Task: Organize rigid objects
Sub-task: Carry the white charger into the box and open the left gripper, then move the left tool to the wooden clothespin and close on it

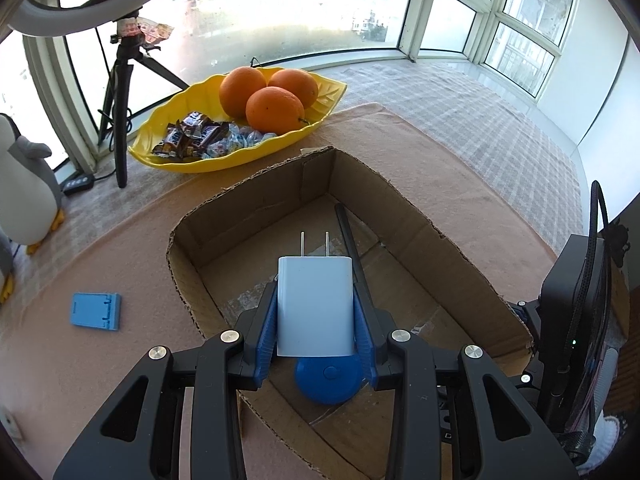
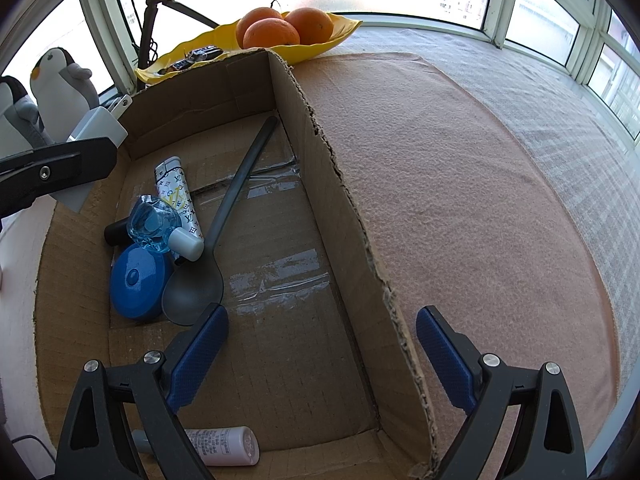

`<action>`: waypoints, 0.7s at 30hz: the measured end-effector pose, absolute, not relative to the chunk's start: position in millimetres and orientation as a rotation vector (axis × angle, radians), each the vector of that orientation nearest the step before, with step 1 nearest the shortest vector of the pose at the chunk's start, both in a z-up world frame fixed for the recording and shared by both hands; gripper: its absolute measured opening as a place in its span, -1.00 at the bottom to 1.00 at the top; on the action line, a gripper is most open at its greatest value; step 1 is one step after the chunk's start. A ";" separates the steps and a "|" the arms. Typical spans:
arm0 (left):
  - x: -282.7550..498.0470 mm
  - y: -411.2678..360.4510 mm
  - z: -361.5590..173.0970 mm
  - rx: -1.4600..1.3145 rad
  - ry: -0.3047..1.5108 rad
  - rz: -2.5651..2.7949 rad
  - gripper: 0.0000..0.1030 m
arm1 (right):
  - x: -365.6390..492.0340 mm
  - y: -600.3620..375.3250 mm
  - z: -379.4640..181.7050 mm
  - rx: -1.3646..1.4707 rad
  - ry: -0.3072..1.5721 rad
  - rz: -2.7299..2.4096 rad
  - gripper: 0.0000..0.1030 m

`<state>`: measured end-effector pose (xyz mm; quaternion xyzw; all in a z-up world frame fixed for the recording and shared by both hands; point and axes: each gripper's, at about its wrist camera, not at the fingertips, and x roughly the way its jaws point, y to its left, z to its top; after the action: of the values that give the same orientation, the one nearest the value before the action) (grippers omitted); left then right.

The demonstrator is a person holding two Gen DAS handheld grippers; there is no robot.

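bright bay windows wrap the far side of a desk covered in a peach cloth, with a yellow dish of oranges and sweets at the far left and a plush penguin further left. near the middle sits an open cardboard box. the left gripper has its blue fingers clamped on the sides of a white charger, prongs pointing away, held above the box's near-left part. already in the box, seen from the right wrist, lie a grey spoon, a blue disc, a small blue bottle, a patterned lighter and a white tube. the right gripper hangs idle with its fingers wide apart, straddling the box's right wall and gripping nothing. the step in hand looks like dropping the charger into the box. next, i'd judge, the left hand should lower it toward bare cardboard on the far side of the disc, then part its fingers. a blue holder remains out on the cloth to the box's left, likely the next pick.
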<state>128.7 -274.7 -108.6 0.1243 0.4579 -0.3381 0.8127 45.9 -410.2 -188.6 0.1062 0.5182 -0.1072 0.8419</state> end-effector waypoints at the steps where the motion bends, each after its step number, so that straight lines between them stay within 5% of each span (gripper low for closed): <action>1: 128.2 -275.4 -108.5 0.268 0.980 -0.728 -0.31 | 45.8 -410.2 -188.7 0.224 1.094 -0.227 0.81; 3: 126.0 -275.7 -106.3 0.271 0.967 -0.730 -0.04 | 46.0 -410.2 -188.6 0.224 1.094 -0.227 0.81; 21: 126.1 -270.9 -100.1 0.258 0.961 -0.730 -0.03 | 46.1 -410.3 -188.5 0.224 1.094 -0.227 0.82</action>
<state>126.1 -270.9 -100.1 0.1208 0.4505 -0.3425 0.8156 46.1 -410.3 -188.5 0.1063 0.5180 -0.1073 0.8420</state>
